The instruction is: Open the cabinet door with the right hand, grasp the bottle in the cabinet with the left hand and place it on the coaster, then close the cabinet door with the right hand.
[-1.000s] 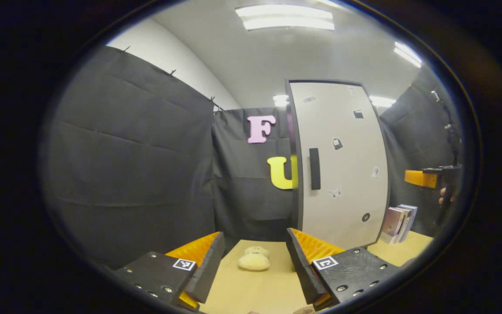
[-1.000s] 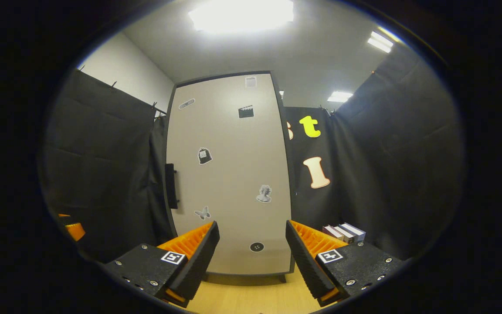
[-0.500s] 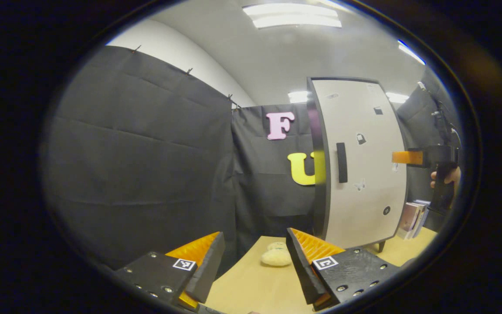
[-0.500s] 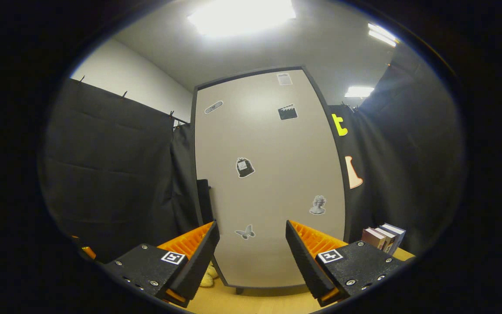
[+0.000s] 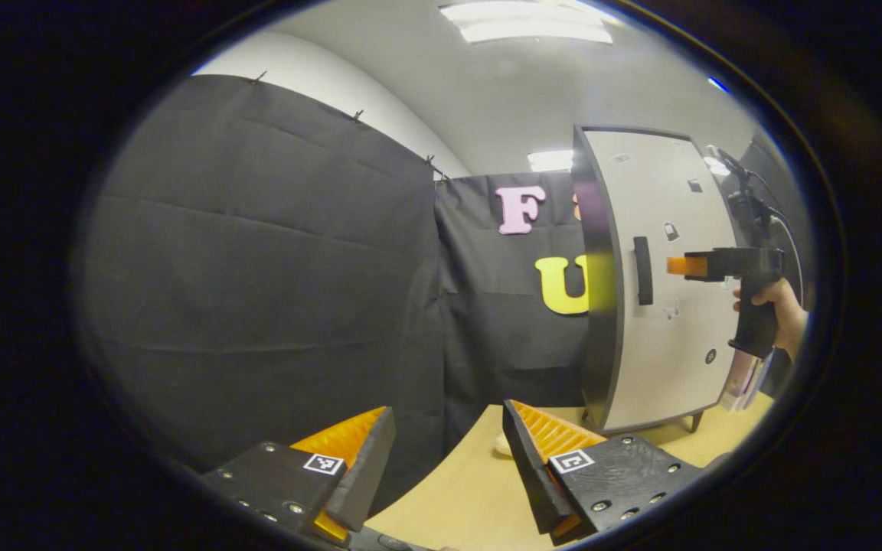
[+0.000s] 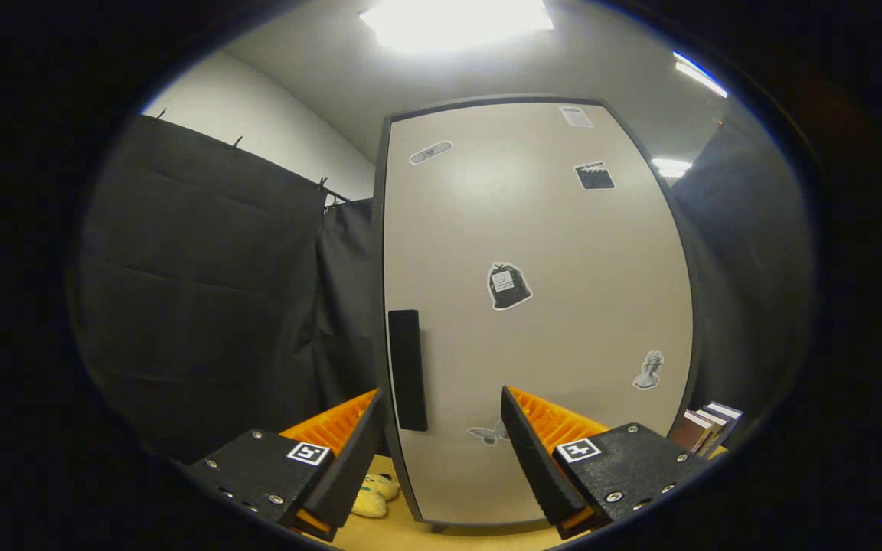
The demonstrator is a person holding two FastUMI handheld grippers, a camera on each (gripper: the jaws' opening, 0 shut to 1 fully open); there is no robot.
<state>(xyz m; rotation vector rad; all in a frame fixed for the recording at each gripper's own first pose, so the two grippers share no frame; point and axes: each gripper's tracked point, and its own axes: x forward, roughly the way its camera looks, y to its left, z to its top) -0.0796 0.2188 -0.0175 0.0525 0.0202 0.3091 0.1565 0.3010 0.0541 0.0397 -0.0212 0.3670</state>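
Observation:
A tall pale cabinet (image 6: 533, 306) with dark edges stands on the wooden table, and its door is closed, hiding the inside. The black vertical handle (image 6: 408, 370) sits near the door's left edge. My right gripper (image 6: 441, 444) is open and close to the door, with the handle just beyond the gap between its fingers, a little left of centre. In the left gripper view the cabinet (image 5: 663, 306) is at the right, and the right gripper (image 5: 686, 265), held by a hand (image 5: 785, 317), hovers just right of the handle (image 5: 642, 270). My left gripper (image 5: 449, 451) is open and holds nothing, low over the table.
A pale plush toy (image 6: 372, 493) lies on the table (image 5: 472, 490) left of the cabinet's foot. Several books (image 6: 705, 428) stand to the cabinet's right. Black cloth walls close in on the left and behind.
My right gripper has moved in on the cabinet and shifted toward the handle, which now lies between its fingers in its own view. The left gripper has swung left; the cabinet slid right.

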